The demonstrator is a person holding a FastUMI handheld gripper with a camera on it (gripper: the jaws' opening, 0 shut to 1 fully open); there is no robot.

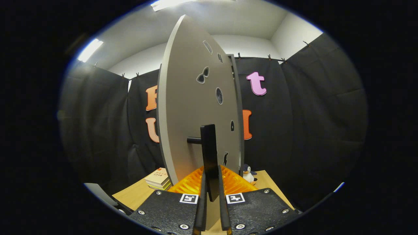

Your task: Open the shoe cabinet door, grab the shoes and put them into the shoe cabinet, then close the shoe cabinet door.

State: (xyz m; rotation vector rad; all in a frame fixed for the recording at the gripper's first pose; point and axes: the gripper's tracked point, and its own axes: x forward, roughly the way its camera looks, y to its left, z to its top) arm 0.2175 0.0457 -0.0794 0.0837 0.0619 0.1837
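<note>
While the fingers (pixel 212 182) pinch the door handle (pixel 209 156), the cabinet door (pixel 192 107) stands ajar.

Count of things in the gripper view.
One gripper (pixel 211 182), its two fingers (pixel 201 199) closed on one black handle (pixel 209 156); one grey cabinet door (pixel 192 107) pierced by several cut-out holes; one stack of books (pixel 159 179); one toy penguin (pixel 249 173); one wooden table (pixel 137 194); two ceiling lights (pixel 89 49).
</note>
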